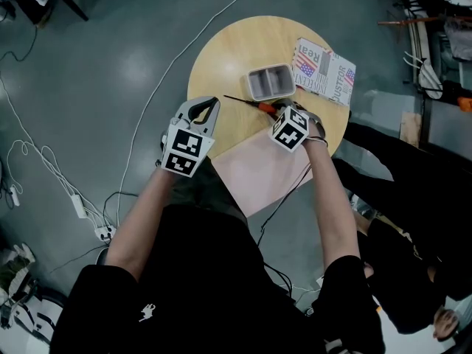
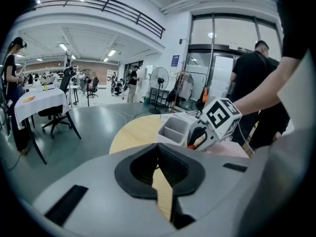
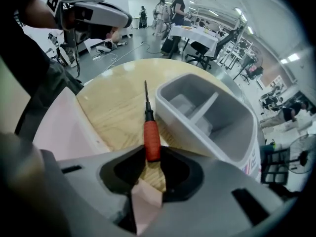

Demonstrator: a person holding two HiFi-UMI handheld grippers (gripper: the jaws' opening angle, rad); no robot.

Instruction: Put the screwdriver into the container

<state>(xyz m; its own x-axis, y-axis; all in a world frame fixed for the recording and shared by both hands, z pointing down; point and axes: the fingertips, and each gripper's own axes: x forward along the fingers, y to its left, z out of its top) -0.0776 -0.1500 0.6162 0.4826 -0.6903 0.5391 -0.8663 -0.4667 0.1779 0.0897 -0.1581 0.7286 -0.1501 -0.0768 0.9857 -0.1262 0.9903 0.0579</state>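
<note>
The screwdriver (image 1: 259, 107) lies on the round wooden table (image 1: 221, 57), just in front of the grey two-compartment container (image 1: 251, 87). In the right gripper view its red handle (image 3: 151, 139) sits between the jaws and its dark shaft points away along the container's (image 3: 187, 117) near wall. My right gripper (image 1: 279, 113) points straight down and is shut on the handle's end (image 3: 152, 157). My left gripper (image 1: 210, 103) hovers over the table's left edge with nothing in it, its jaws (image 2: 159, 147) together. From there I see the container (image 2: 175, 130) and the right gripper (image 2: 205, 135).
A pink sheet (image 1: 258, 172) hangs over the table's near edge. A printed booklet (image 1: 324, 71) lies to the right of the container. White cables (image 1: 147, 116) run over the grey floor. A person in black (image 1: 398, 198) stands close at the right.
</note>
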